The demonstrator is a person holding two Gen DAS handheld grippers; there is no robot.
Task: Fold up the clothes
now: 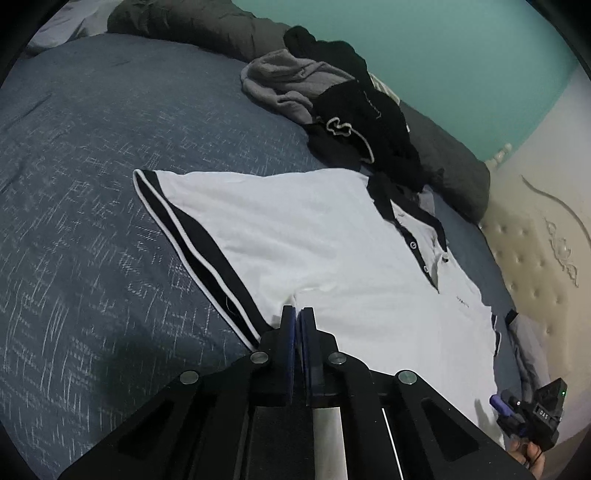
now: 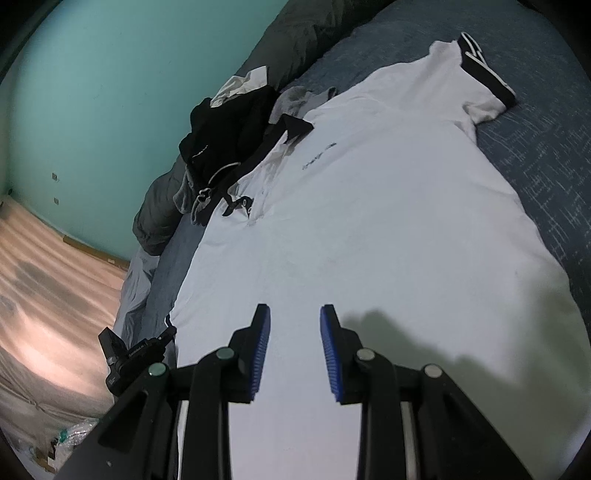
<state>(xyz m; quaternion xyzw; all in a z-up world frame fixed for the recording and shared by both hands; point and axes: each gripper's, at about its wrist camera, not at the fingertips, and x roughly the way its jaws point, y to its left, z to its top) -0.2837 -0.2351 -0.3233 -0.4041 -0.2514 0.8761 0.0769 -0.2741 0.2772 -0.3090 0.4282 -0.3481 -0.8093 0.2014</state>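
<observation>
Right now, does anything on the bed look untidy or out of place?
Yes. The white polo shirt lies spread flat, but a crumpled heap of black and grey clothes sits beyond it, overlapping its collar.

A dark blue bed cover with pale woven flecks (image 1: 92, 206) spans the mattress. A dark grey quilted duvet (image 1: 192, 22) lies bunched along its far edge. Behind stands a flat teal painted wall (image 1: 443, 48). A cream tufted headboard (image 1: 535, 258) borders one side. Light wood-grain flooring (image 2: 48, 288) runs alongside.
</observation>
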